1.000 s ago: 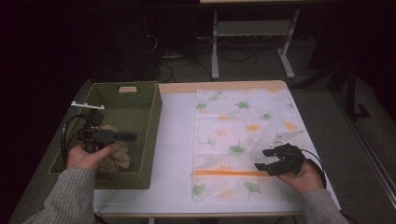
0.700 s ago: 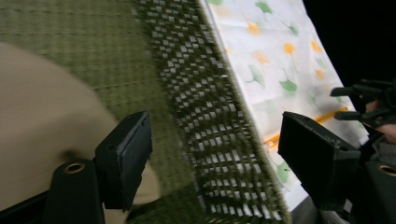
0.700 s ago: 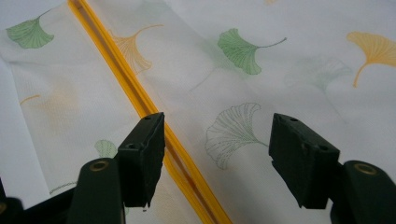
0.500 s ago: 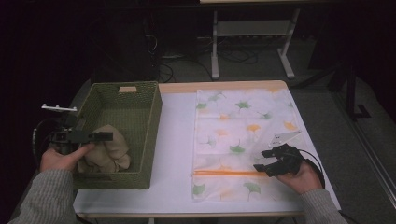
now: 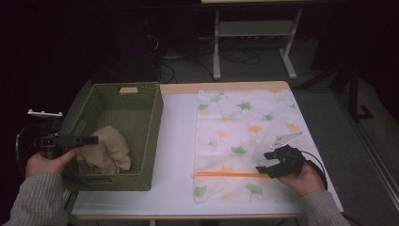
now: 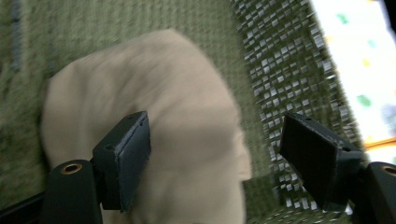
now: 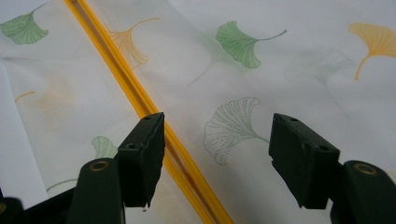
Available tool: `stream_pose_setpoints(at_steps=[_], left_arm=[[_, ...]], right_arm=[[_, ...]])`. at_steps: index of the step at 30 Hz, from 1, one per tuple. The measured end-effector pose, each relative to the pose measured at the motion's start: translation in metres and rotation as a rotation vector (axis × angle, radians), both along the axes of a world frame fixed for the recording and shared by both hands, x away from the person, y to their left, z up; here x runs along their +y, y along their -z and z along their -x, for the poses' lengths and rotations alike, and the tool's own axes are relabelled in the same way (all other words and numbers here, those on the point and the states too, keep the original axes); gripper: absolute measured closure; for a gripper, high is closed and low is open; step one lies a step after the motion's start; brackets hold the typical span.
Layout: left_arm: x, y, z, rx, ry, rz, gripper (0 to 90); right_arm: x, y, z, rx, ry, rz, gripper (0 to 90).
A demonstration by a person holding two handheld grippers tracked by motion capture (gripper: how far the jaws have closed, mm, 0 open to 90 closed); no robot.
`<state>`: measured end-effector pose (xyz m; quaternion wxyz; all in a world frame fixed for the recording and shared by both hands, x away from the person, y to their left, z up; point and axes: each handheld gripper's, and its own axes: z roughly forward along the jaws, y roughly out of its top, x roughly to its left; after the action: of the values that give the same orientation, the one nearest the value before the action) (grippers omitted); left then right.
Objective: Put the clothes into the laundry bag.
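So the left gripper hovers over the beige cloth in the green basket, fingers spread, empty (its label is unreadable). Right gripper, fingers released, above the ginkgo-print bag.

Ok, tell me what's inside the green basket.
Inside the green basket lies one crumpled beige cloth, bunched toward the near left corner. The rest of the woven floor shows bare. Whatever might sit under the cloth is covered and cannot be seen.

White table; metal stand
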<state>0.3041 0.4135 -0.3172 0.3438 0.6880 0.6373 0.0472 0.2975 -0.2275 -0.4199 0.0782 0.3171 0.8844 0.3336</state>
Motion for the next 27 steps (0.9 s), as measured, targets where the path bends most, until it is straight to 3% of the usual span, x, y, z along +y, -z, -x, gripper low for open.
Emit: stream_pose_setpoints(at_steps=[4,8,15,17,21,27], left_arm=[[0.001,0.007,0.0,0.027,-0.009,-0.006,22.5],[-0.006,0.014,-0.005,0.065,0.023,-0.012,18.6],[-0.017,0.027,-0.013,0.149,0.025,-0.09,15.3],[-0.021,0.031,-0.016,0.175,0.026,-0.133,15.7],[-0.025,0.036,-0.017,0.212,0.013,-0.193,23.7],[-0.024,0.038,-0.015,0.224,-0.001,-0.197,43.6]], right_arm=[[0.001,0.0,0.0,0.006,0.001,0.0,35.0],[0.001,0.001,0.0,0.009,-0.002,-0.001,34.9],[0.002,0.0,-0.001,0.005,-0.012,0.001,34.7],[0.003,-0.002,-0.001,-0.001,-0.019,0.003,34.7],[0.005,-0.006,-0.002,-0.015,-0.031,0.009,34.9],[0.013,-0.003,-0.005,-0.016,-0.087,0.026,36.0]])
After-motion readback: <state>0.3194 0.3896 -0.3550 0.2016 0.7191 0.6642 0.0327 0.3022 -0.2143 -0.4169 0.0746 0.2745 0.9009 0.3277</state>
